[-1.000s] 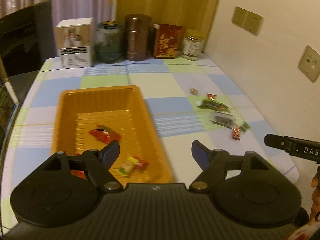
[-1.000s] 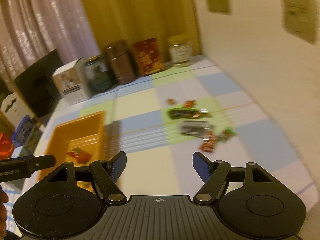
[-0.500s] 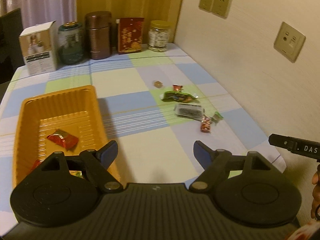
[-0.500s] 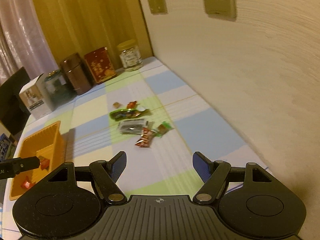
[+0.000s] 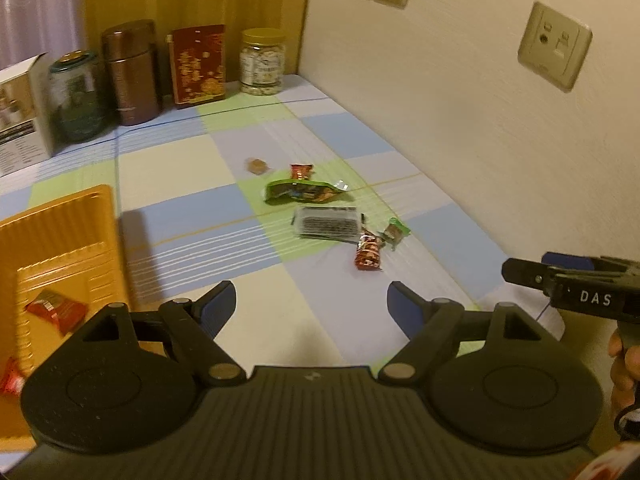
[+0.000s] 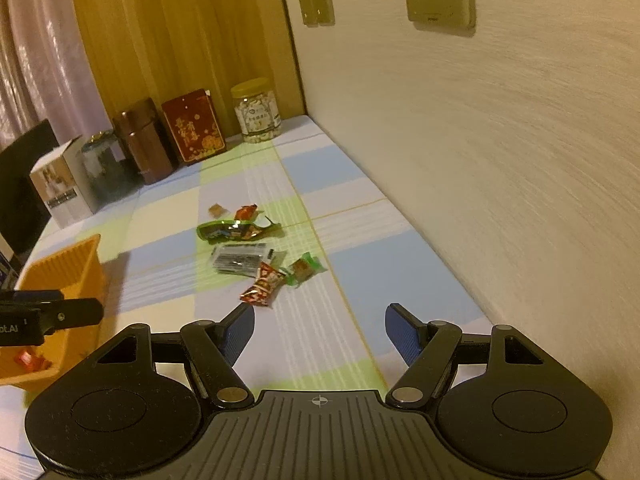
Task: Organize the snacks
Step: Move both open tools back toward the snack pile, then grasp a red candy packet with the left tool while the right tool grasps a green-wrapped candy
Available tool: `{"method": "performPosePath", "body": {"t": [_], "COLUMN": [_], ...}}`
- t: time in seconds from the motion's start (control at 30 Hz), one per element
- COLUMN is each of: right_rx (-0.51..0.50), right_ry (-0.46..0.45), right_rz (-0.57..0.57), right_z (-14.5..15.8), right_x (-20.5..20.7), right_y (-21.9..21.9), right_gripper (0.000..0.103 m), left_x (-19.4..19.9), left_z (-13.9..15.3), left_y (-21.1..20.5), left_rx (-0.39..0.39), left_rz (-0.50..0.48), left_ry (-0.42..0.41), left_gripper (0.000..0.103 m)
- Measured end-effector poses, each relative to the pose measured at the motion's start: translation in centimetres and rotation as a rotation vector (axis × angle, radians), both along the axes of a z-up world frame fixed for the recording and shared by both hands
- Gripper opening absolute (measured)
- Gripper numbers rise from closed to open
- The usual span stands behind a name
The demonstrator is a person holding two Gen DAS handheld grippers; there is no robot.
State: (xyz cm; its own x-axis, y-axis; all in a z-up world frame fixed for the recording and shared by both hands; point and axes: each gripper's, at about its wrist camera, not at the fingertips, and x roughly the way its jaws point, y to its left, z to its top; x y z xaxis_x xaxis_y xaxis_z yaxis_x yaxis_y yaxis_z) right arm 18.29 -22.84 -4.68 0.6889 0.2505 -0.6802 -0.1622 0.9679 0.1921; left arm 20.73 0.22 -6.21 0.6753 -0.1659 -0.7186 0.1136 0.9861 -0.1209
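Loose snacks lie together on the checked tablecloth near the wall: a green packet [image 5: 304, 192] [image 6: 234, 231], a dark clear-wrapped pack [image 5: 326, 222] [image 6: 240, 259], a red wrapped candy [image 5: 368, 251] [image 6: 262, 284], a small green-ended candy [image 5: 394, 232] [image 6: 305, 269], a small red candy [image 5: 301, 170] [image 6: 245, 212] and a brown sweet [image 5: 256, 166] [image 6: 218, 211]. The orange tray [image 5: 60, 248] [image 6: 64, 268] at the left holds red wrapped candies [image 5: 56, 310]. My left gripper [image 5: 310, 300] is open and empty, short of the pile. My right gripper [image 6: 320, 322] is open and empty too, just before the red candy.
Along the back stand a white box [image 5: 20, 112], a dark glass jar [image 5: 78, 96], a brown canister [image 5: 132, 72], a red tin [image 5: 198, 64] and a yellow-lidded jar [image 5: 262, 62]. The wall [image 5: 460, 100] with sockets borders the table's right side.
Both grippers have swung right, away from the orange tray and toward the snack pile by the wall, and come lower and closer. Both stay open and empty.
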Motion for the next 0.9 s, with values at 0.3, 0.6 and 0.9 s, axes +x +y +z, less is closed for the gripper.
{"method": "performPosePath", "body": {"t": [0.3,0.6,0.9], "right_rx": [-0.024,-0.043,-0.054], "right_ry": [0.016,0.018,0.037], "right_rz": [0.028,0.057,0.077], "right_z": [-3.2,-5.5,-7.3], "right_x": [4.4,8.0,9.8], "right_y": [-0.8,-0.8,-0.7], "right_gripper": [0.072,0.066,0.066], "left_x": [4.7,9.3,11.5], "left_z": [-4.4,-7.9,-10.4], "left_y": [-2.6,-5.0,-6.8], "left_rx": [-0.012,-0.03,-0.026], "left_rz": [-0.074,-0.155,-0.197], "left_ry": [0.043,0.052,0.058], "left_gripper": [0.07,0.052,0.03]}}
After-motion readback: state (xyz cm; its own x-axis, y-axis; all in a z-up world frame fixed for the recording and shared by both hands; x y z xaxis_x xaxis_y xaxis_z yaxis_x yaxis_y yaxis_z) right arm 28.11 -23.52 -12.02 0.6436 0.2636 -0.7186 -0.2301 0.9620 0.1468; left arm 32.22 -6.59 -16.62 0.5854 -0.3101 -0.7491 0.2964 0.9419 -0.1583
